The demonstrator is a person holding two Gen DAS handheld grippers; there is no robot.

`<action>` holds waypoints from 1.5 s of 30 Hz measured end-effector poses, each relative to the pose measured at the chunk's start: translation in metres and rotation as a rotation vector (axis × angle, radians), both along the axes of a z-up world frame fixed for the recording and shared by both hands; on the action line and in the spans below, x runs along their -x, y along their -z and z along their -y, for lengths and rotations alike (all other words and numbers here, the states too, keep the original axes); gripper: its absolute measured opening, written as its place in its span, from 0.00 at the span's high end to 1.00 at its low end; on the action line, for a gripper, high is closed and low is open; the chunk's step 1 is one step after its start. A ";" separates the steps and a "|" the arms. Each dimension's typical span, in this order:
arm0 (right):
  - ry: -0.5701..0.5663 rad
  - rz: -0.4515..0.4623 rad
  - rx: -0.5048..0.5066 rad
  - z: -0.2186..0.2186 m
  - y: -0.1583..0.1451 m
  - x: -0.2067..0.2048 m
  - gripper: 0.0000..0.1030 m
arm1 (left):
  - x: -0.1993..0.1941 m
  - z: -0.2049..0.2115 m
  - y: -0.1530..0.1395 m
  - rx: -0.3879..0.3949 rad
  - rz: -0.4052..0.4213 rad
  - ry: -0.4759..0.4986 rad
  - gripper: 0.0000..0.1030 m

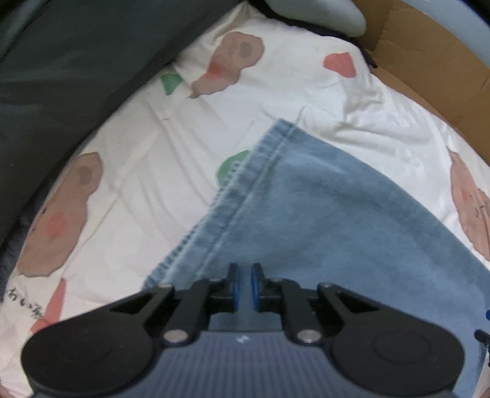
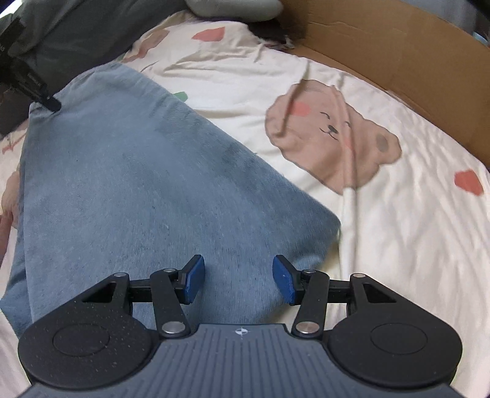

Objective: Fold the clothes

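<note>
Jeans (image 1: 306,214): blue denim lying on the bed sheet (image 1: 137,183), which is white and printed with bears; the stitched hem edge runs up and away from my left gripper.
Left gripper (image 1: 243,281): my jaws are almost together, only a thin gap showing between the blue pads; denim lies right under them, but I cannot tell whether any cloth is pinched.
Right gripper (image 2: 238,280): my jaws stand wide apart above the middle of the denim, holding nothing.
Risk, slip: if the left jaws have only a thin bite, the heavy denim may pull free once lifted.
Risk, crooked fold: with only one corner held, the fold may drag skewed.
Risk, sheet: a low right grasp may pinch the wrinkled sheet with the denim.
Surroundings: cardboard box (image 2: 398,52) along the far right edge; dark grey fabric (image 1: 76,61) at the left; pale cushion (image 2: 235,7) beyond.
Obstruction: nothing lies on the denim.
</note>
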State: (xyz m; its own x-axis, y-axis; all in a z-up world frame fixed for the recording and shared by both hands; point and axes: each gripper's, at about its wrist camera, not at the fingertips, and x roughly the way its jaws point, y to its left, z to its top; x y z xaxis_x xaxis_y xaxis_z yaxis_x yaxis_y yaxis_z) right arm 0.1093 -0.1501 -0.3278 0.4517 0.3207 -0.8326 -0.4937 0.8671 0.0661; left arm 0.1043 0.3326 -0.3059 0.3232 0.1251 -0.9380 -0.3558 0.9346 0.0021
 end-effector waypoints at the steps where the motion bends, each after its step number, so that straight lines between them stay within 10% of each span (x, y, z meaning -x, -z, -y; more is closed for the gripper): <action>1: 0.008 0.004 -0.004 0.001 0.000 0.003 0.46 | 0.001 -0.001 0.000 -0.003 -0.001 -0.002 0.91; 15: 0.062 0.080 -0.014 0.015 0.000 0.013 0.48 | 0.012 0.002 0.003 -0.116 0.002 0.017 0.97; 32: 0.108 0.168 0.034 0.028 -0.002 -0.036 0.50 | 0.014 -0.008 0.009 -0.070 0.030 0.014 0.97; 38: 0.150 0.180 -0.001 0.032 -0.014 -0.031 0.80 | 0.018 -0.004 0.005 -0.093 0.044 0.022 0.97; 45: 0.117 0.148 0.027 0.025 -0.002 -0.034 0.91 | 0.016 -0.007 0.011 -0.084 0.042 0.032 0.97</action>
